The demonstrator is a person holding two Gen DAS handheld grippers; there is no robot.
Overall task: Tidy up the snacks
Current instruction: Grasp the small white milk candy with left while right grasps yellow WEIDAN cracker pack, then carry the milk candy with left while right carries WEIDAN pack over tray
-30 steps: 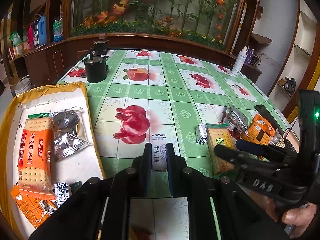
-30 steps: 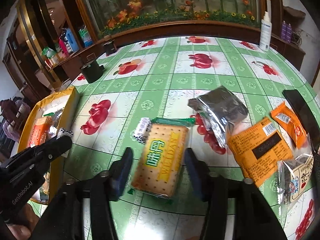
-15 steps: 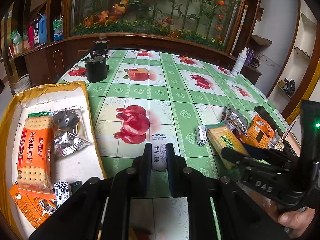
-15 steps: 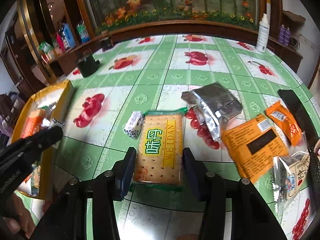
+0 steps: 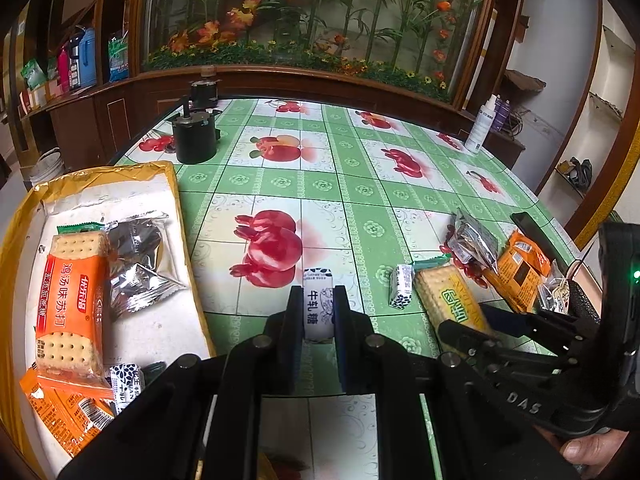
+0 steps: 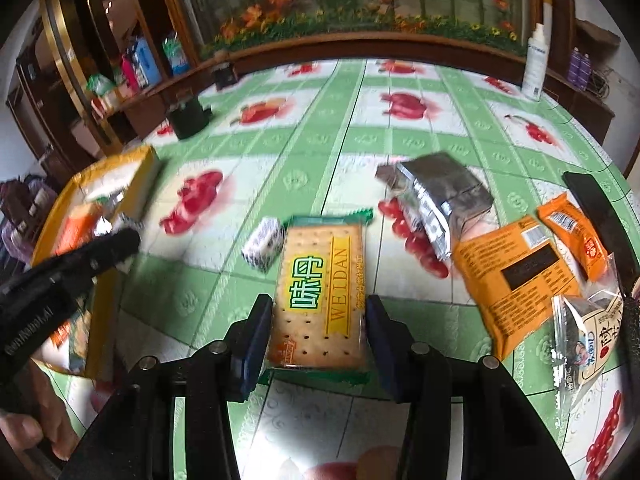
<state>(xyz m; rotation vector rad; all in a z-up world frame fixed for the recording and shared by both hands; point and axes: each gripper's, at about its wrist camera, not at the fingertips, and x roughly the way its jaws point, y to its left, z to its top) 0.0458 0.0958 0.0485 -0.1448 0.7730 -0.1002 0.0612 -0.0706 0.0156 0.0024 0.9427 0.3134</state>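
My left gripper (image 5: 318,312) is shut on a small white nougat candy (image 5: 318,304) with blue print, held just above the table. My right gripper (image 6: 318,320) is shut on a green-and-yellow Weidan cracker pack (image 6: 320,292), lifted at the near end; it also shows in the left wrist view (image 5: 450,300). A yellow-rimmed white tray (image 5: 158,332) on the left holds an orange cracker pack (image 5: 72,300), silver packets (image 5: 140,264) and small candies.
Loose on the table: a small candy (image 6: 262,248), a silver packet (image 6: 440,196), orange packets (image 6: 516,272), a clear bag (image 6: 596,332), a black phone (image 6: 600,208). A black cylinder (image 5: 196,140) and a white bottle (image 5: 480,124) stand at the far side.
My right gripper closed on the Weidan cracker pack and lifted it, swinging left. My left gripper kept still, holding the candy.
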